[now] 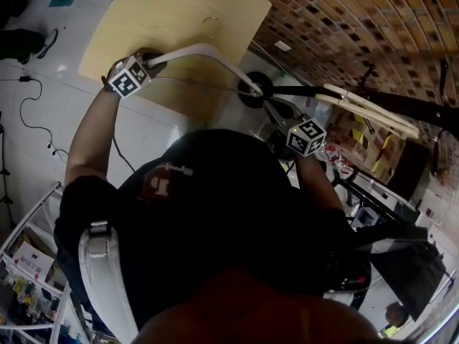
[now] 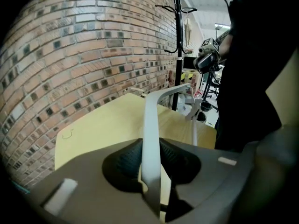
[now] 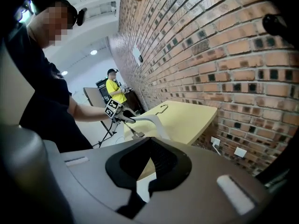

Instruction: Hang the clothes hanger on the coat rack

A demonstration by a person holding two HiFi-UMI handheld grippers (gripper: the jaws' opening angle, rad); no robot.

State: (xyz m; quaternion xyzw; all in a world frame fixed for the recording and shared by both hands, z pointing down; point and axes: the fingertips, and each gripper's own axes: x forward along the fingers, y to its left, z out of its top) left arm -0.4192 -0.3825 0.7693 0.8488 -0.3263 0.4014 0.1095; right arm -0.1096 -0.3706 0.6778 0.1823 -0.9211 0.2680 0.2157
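Observation:
A white plastic clothes hanger [image 1: 208, 49] is lifted above the pale wooden table [image 1: 165, 20]. My left gripper [image 1: 150, 61] is shut on one arm of it. In the left gripper view that arm [image 2: 150, 125] runs up between the pads and bends right. My right gripper [image 1: 267, 104] is at the hanger's other end. Its jaws [image 3: 145, 171] stand apart, table and floor showing through the gap; the hanger's arm [image 3: 148, 121] ends just in front of them. The black coat rack [image 2: 177, 41] stands beyond the table by the brick wall, and its pole [image 1: 401, 106] bears wooden hangers [image 1: 366, 110].
A small wire hook [image 1: 210, 21] lies on the table. The curved brick wall [image 2: 93, 45] runs behind table and rack. Cables [image 1: 29, 113] trail on the white floor at left, and a white shelf [image 1: 29, 242] stands lower left. A person in yellow [image 3: 114, 90] stands far off.

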